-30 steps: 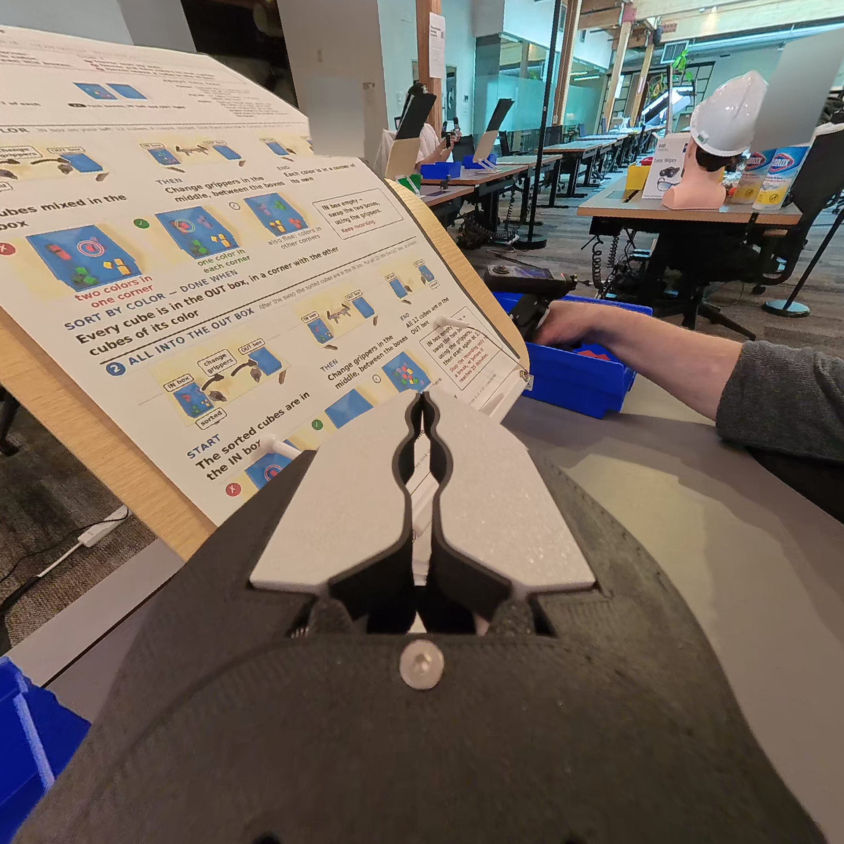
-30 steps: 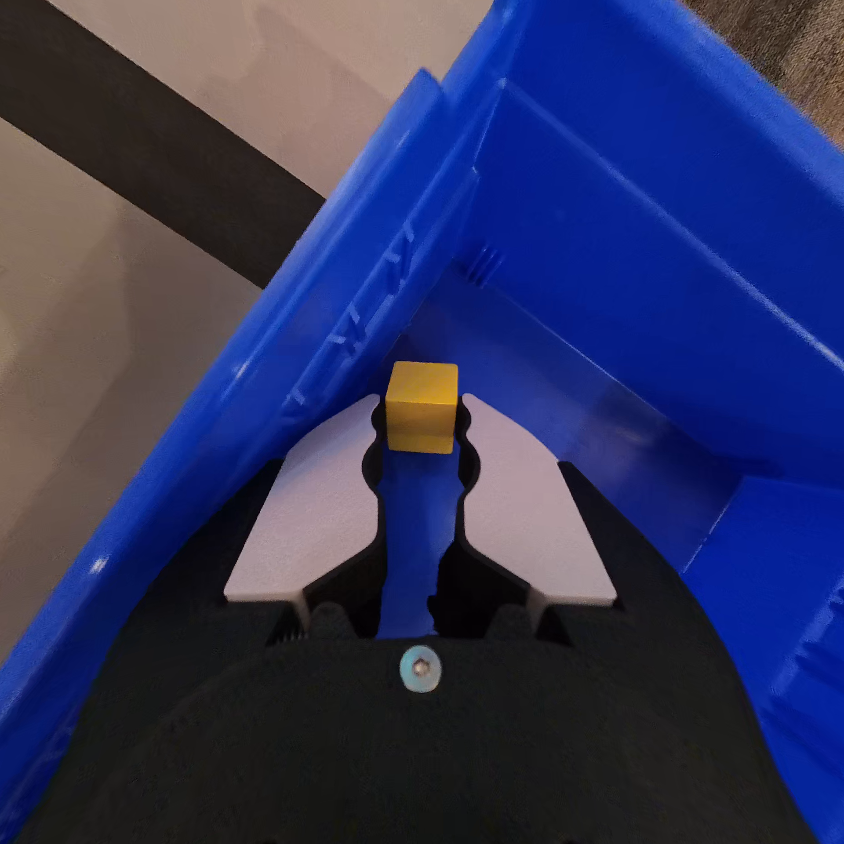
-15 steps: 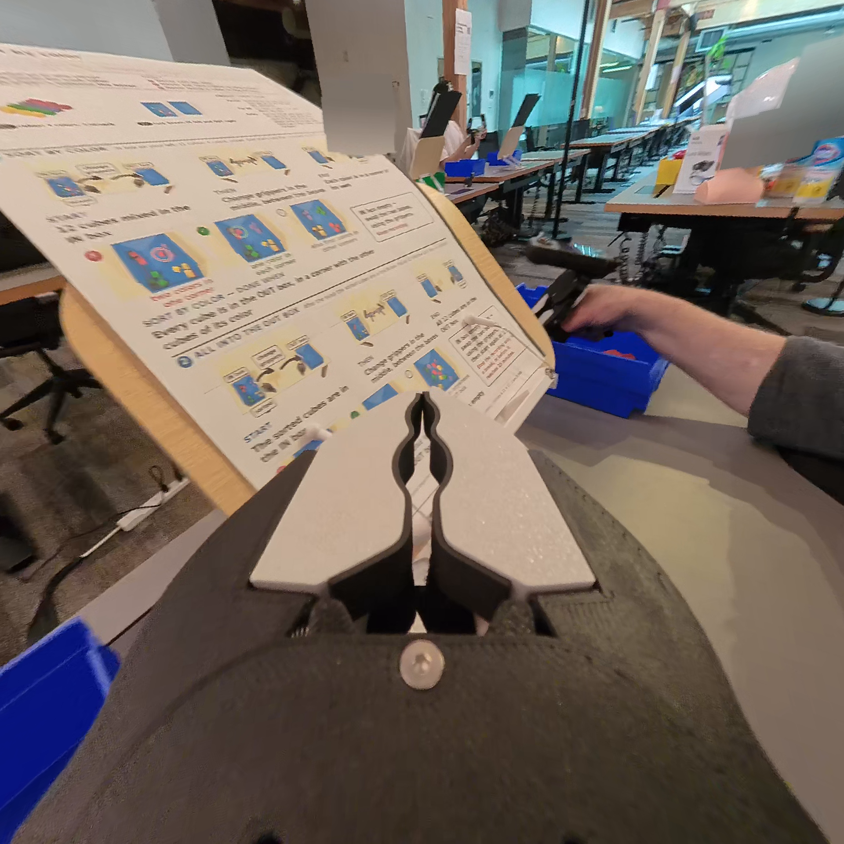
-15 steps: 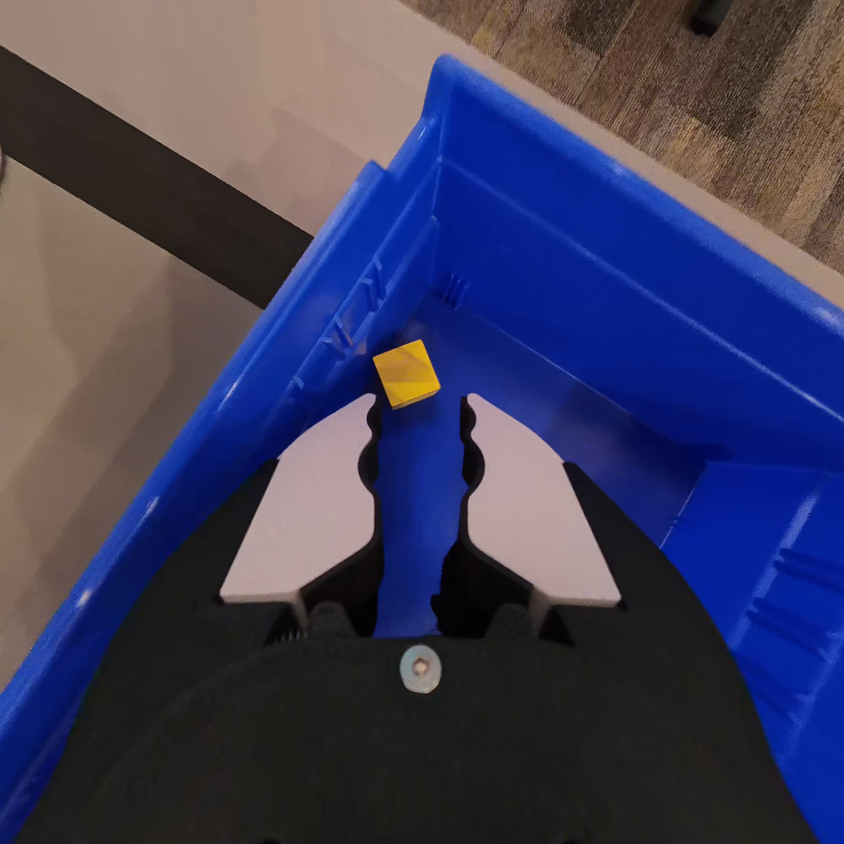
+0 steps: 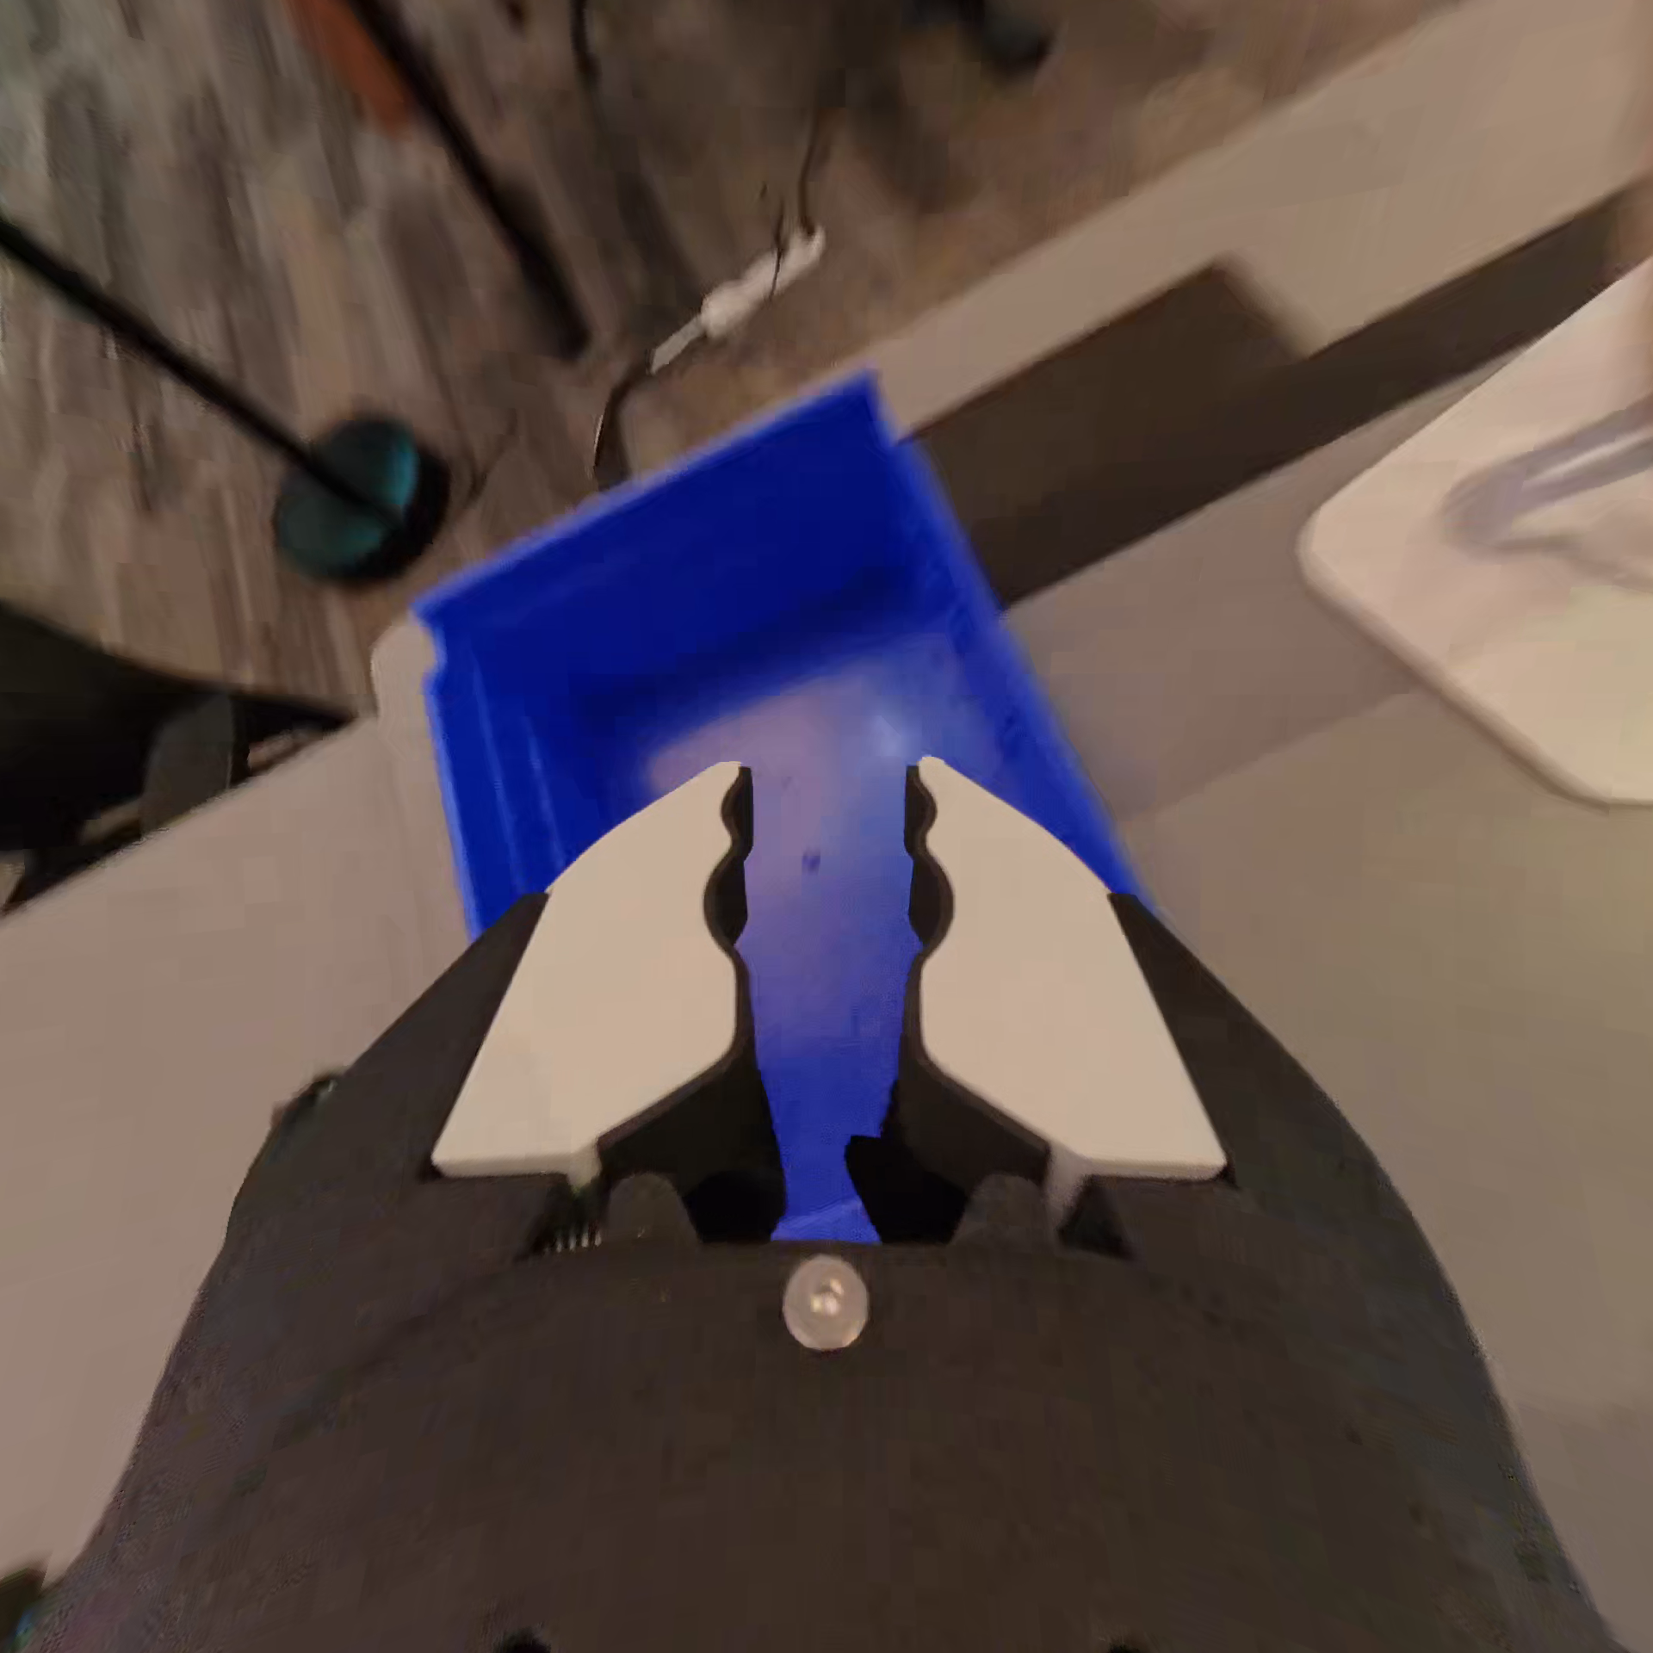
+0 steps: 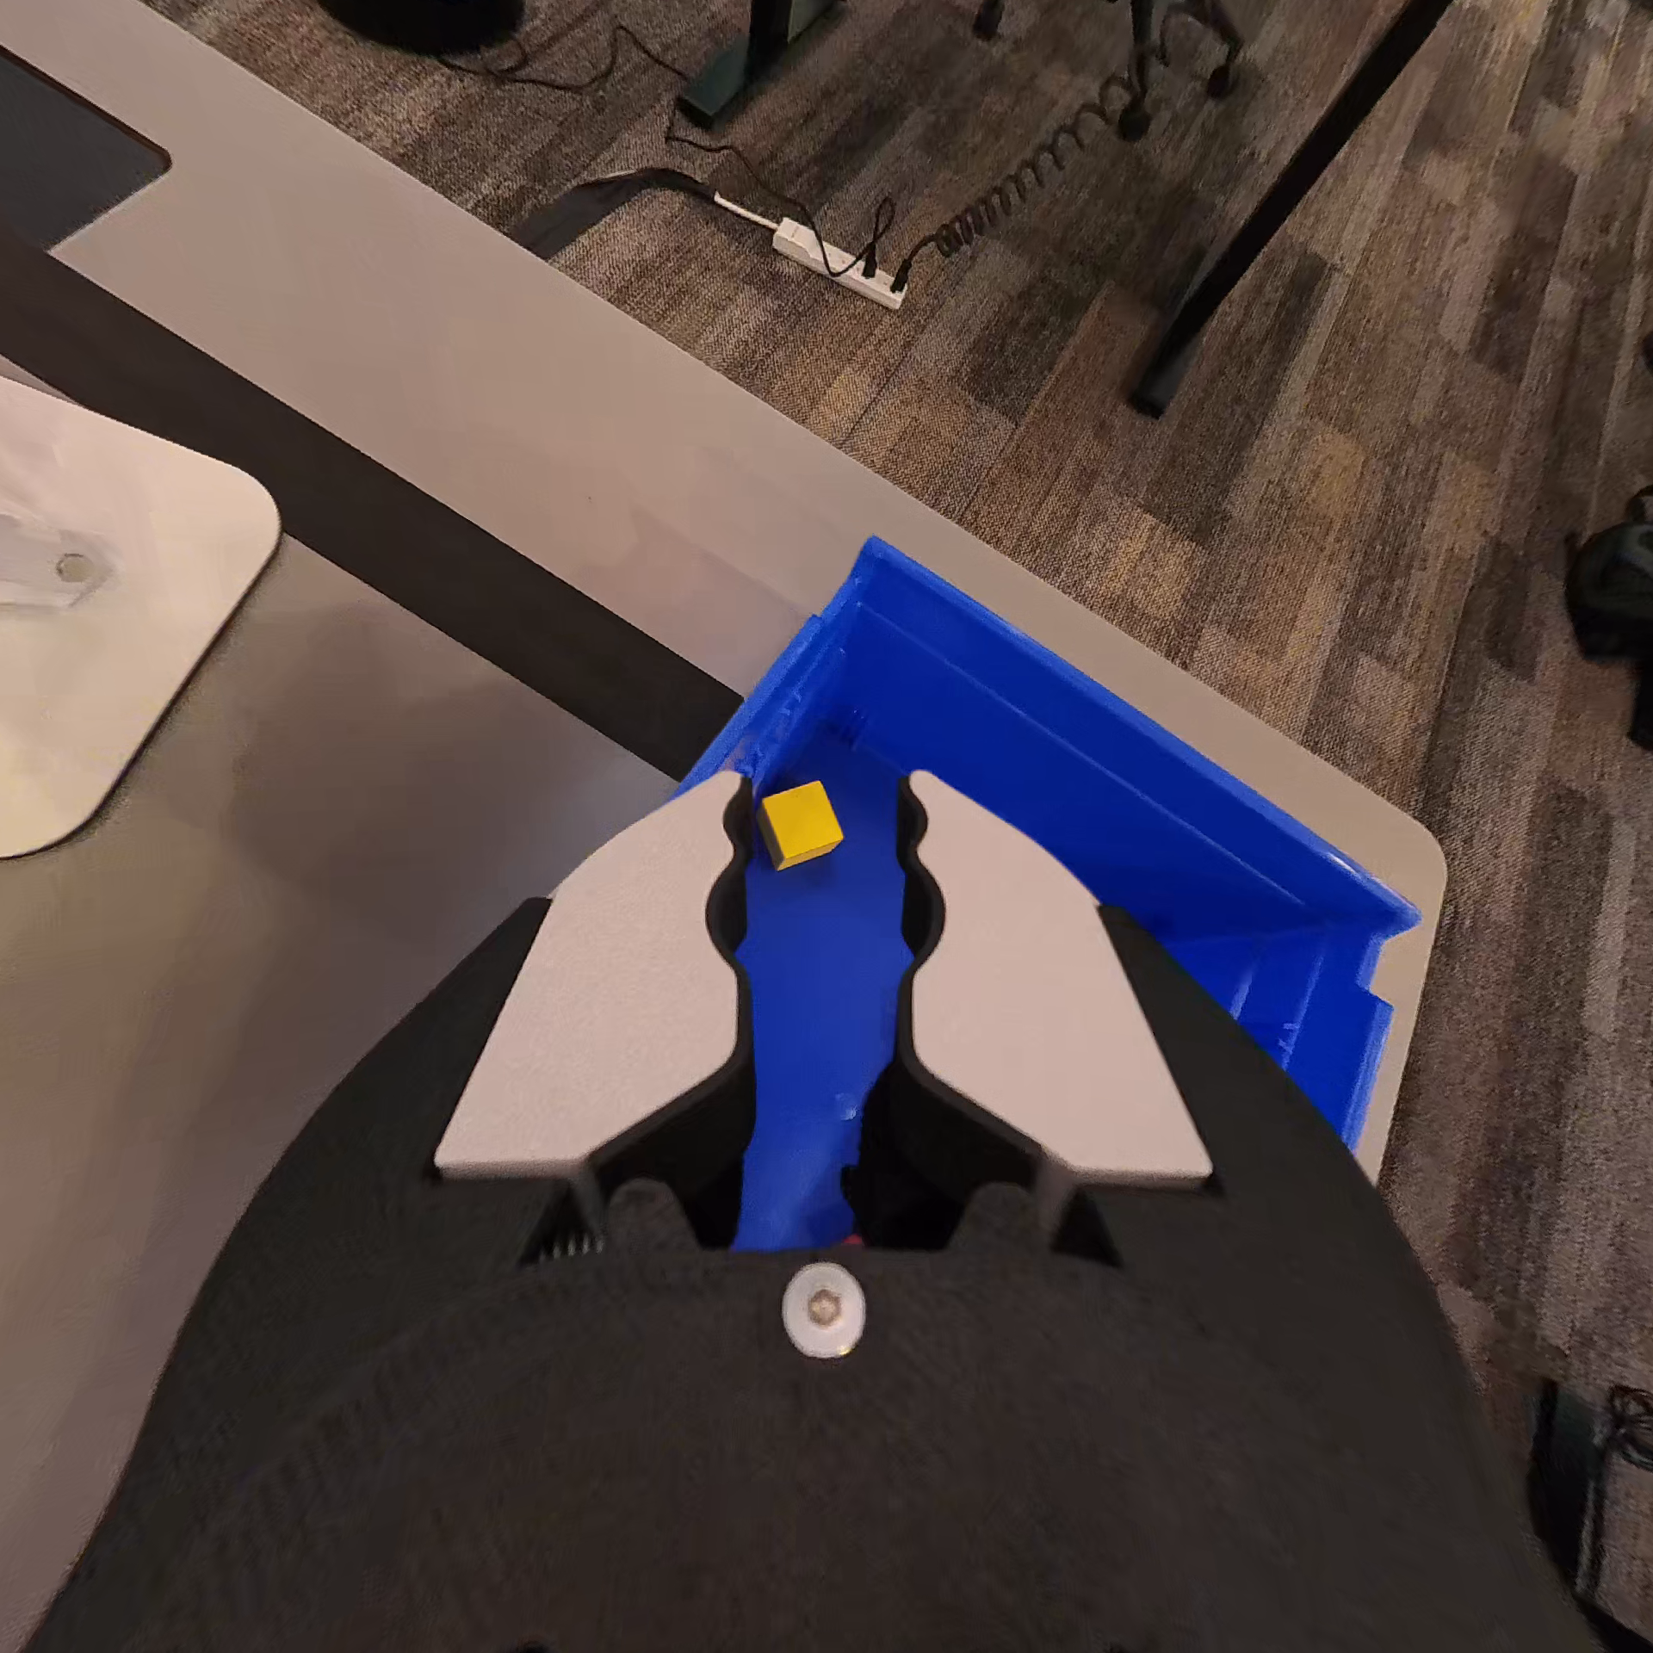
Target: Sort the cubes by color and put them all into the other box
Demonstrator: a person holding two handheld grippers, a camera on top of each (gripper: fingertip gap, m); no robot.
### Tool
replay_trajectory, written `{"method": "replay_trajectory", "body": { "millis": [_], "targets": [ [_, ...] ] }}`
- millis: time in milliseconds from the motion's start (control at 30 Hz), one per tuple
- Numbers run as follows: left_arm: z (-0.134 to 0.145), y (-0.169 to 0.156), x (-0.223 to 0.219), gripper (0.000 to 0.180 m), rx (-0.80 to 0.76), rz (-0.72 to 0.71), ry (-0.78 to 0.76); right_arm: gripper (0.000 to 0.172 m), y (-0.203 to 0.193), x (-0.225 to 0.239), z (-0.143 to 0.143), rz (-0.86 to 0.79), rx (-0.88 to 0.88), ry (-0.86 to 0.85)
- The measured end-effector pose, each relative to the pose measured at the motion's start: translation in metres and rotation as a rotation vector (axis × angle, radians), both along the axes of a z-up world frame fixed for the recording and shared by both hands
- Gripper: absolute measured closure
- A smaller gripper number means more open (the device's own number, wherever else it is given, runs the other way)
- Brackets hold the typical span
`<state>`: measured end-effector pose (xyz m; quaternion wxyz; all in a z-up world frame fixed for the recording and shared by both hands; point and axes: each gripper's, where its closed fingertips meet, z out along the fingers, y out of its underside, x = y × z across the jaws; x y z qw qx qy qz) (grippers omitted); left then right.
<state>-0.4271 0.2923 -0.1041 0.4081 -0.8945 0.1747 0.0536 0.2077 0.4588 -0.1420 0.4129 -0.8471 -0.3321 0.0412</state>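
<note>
In the right wrist view a yellow cube (image 6: 799,823) lies on the floor of a blue box (image 6: 1118,769), in its far left corner. My right gripper (image 6: 823,787) hangs above it, open and empty; the cube shows between the fingers but lies far below them. In the blurred left wrist view my left gripper (image 5: 827,778) is open and empty above another blue box (image 5: 716,572). No cube shows in the visible part of that box.
A white rounded stand base shows in both views (image 6: 116,608) (image 5: 1503,581). A dark strip (image 6: 376,528) crosses the grey table. The boxes sit near the table's far edge; floor with cables and a power strip (image 6: 836,264) lies beyond.
My right gripper let go of the yellow cube in the box corner and rose away. My left gripper swung down from the instruction sheet to the other blue box and opened.
</note>
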Motion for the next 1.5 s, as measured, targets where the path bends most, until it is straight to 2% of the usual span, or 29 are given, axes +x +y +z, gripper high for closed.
{"method": "replay_trajectory", "body": {
  "millis": [33, 100, 200, 400, 600, 900, 967, 1000, 1200, 1367, 1500],
  "targets": [
    [-0.018, -0.004, -0.018, 0.148, -0.068, 0.035, 0.014, 0.141, -0.001, -0.003, 0.001, 0.008, 0.003, -0.006],
    [-0.056, -0.018, -0.050, 0.146, -0.239, 0.104, 0.021, 0.141, -0.003, -0.008, 0.001, 0.018, 0.010, -0.016],
    [-0.097, -0.034, -0.080, 0.144, -0.410, 0.178, 0.046, 0.141, -0.005, -0.015, 0.000, 0.039, 0.009, -0.035],
    [-0.141, -0.042, -0.106, 0.144, -0.569, 0.278, 0.136, 0.141, -0.008, -0.025, -0.001, 0.071, 0.014, -0.049],
    [-0.161, -0.042, -0.119, 0.148, -0.608, 0.327, 0.181, 0.142, -0.010, -0.028, 0.001, 0.087, 0.024, -0.048],
    [-0.167, -0.042, -0.120, 0.152, -0.623, 0.324, 0.212, 0.142, -0.010, -0.031, 0.000, 0.099, 0.029, -0.058],
    [-0.165, -0.042, -0.109, 0.159, -0.624, 0.282, 0.166, 0.142, -0.010, -0.031, 0.000, 0.098, 0.028, -0.058],
    [-0.163, -0.040, -0.098, 0.169, -0.618, 0.241, 0.118, 0.142, -0.010, -0.030, 0.000, 0.097, 0.029, -0.058],
    [-0.151, -0.038, -0.103, 0.157, -0.583, 0.268, 0.155, 0.142, -0.010, -0.028, 0.004, 0.095, 0.037, -0.055],
    [-0.166, -0.042, -0.124, 0.150, -0.633, 0.308, 0.281, 0.142, -0.011, -0.030, 0.002, 0.105, 0.037, -0.063],
    [-0.176, -0.040, -0.128, 0.154, -0.642, 0.318, 0.291, 0.142, -0.012, -0.033, 0.002, 0.113, 0.041, -0.070]
  ]
}}
